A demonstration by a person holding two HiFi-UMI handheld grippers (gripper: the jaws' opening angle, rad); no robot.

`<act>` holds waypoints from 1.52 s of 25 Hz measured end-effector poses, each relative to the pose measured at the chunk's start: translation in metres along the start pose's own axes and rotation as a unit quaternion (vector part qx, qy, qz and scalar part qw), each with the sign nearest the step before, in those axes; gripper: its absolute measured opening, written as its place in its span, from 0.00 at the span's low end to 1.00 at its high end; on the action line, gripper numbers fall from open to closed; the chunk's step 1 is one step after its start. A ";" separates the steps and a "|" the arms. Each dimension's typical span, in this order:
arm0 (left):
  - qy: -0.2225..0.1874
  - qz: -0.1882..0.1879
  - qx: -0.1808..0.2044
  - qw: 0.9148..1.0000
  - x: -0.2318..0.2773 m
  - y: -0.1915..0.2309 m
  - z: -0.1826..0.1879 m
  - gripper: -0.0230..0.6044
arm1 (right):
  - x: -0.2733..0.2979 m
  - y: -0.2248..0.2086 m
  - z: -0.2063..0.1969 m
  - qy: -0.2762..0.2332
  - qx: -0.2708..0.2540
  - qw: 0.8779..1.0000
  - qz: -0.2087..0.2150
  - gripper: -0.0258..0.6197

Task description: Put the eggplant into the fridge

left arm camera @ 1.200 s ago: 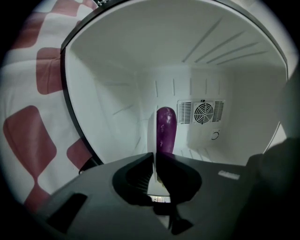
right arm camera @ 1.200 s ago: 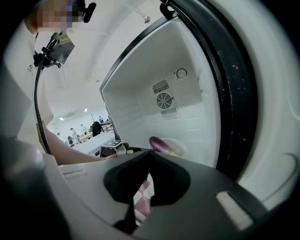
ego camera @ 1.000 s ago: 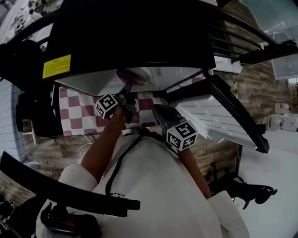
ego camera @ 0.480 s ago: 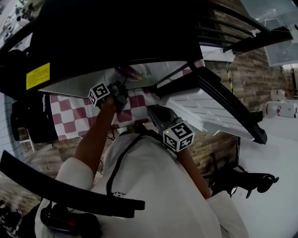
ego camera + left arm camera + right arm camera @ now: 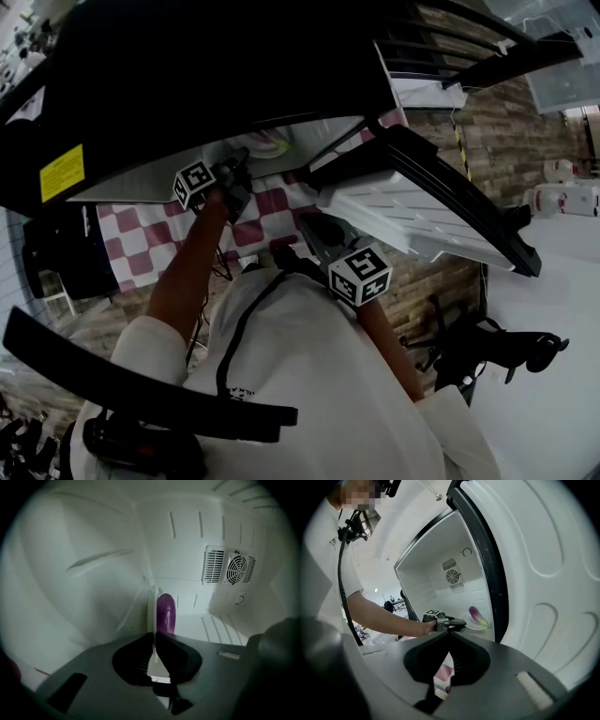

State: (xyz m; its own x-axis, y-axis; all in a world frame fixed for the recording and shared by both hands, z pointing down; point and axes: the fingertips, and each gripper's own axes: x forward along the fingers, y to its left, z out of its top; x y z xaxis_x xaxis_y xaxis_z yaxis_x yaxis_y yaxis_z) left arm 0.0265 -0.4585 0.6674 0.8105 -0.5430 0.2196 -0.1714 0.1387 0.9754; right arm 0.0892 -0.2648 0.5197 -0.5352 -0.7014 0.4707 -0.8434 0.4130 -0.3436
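Note:
A purple eggplant lies on a white plate just inside the open fridge. My left gripper reaches into the fridge and is shut on the plate's near rim. In the left gripper view the eggplant shows right beyond the closed jaws. From the head view only the plate's edge shows under the fridge's black top, beside the left gripper. My right gripper hangs back outside the fridge, shut and empty, also seen in the head view.
The fridge door stands open at the right, its white inner side close to the right gripper. A fan vent sits on the fridge's back wall. A pink-and-white checked cloth lies below the fridge.
The left gripper has carried the plate and eggplant deeper into the fridge, so most of them are now hidden under its top in the head view. The right gripper has hardly shifted.

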 end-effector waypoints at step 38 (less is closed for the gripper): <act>-0.010 0.026 0.035 0.999 -0.031 -0.029 0.001 0.20 | 0.008 0.001 0.017 -0.041 0.013 0.999 0.027 0.05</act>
State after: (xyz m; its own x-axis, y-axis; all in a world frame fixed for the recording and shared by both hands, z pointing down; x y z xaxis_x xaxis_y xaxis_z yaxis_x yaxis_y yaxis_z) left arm 0.0061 -0.4466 0.6325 0.7884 -0.5531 0.2691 -0.2517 0.1092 0.9616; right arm 0.0844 -0.2800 0.5091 -0.5740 -0.7239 0.3828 -0.8109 0.4374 -0.3888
